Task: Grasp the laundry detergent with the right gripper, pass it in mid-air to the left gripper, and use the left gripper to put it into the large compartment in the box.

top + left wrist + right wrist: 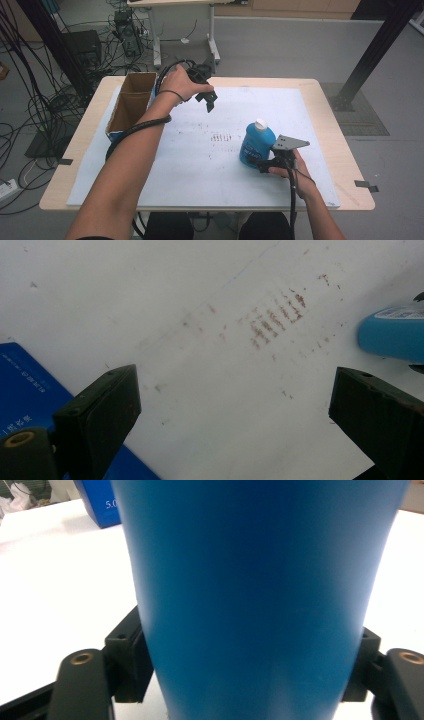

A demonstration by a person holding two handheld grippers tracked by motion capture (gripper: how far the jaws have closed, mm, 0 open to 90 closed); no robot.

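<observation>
Your right gripper (263,163) sits low at the near right of the bench (330,107), clamped on the blue bottle (256,145). In the right gripper view the black pads (129,662) press against both flanks of the bottle's lower body, the blue wall rising between them. From the high view the bottle stands upright on the white sheet (190,165) that covers the bench, its white cap (260,123) on top and a label on the side facing you. The grey three-cornered plate (290,143) of that gripper lies just beside the bottle's right shoulder, and your right hand (295,172) holds the body behind it.

Your left gripper (209,101) hangs above the far middle of the sheet, well apart from the bottle, held in your left hand (180,84) with the jaws pointing down. In the left gripper view its jaws stand wide apart with only the marked white sheet between them; the bottle's blue end shows at the right edge.

An open cardboard box (131,102) rests at the far left of the bench, just beside your left forearm.
</observation>
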